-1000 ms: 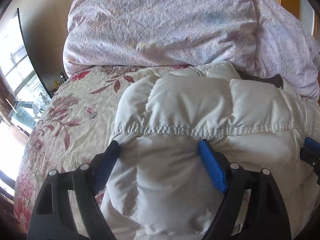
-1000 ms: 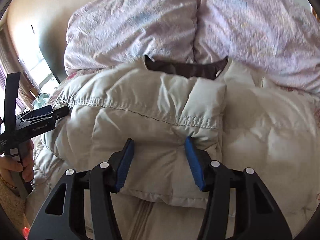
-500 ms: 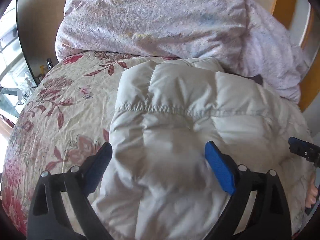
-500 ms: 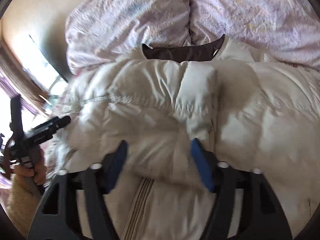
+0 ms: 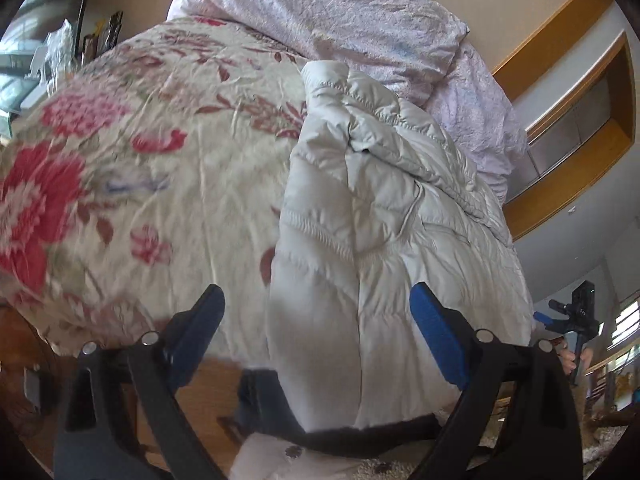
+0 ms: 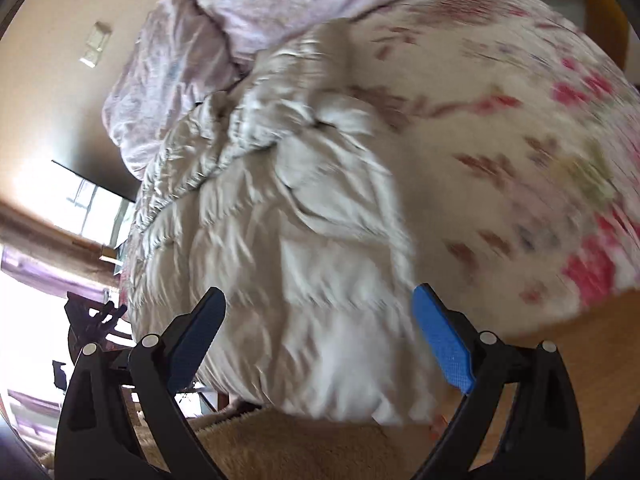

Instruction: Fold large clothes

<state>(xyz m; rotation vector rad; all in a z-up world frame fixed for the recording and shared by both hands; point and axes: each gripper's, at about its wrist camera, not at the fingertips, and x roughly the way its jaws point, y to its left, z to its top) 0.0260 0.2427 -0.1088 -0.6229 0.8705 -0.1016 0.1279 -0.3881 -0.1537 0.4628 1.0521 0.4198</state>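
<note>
We hold both grippers wide open, gripping nothing. From the left gripper, the white puffer jacket lies on the floral bedspread, along its right part, with its lower hem hanging over the near edge of the bed. A sleeve is folded across the body near the top, below the pale purple duvet bunched at the head of the bed. The left fingers frame the jacket's lower end without touching it. Far right in this view we see the right gripper, small, held in a hand.

From the right gripper the picture is motion-blurred; the jacket fills the middle and the bedspread lies to its right.
</note>
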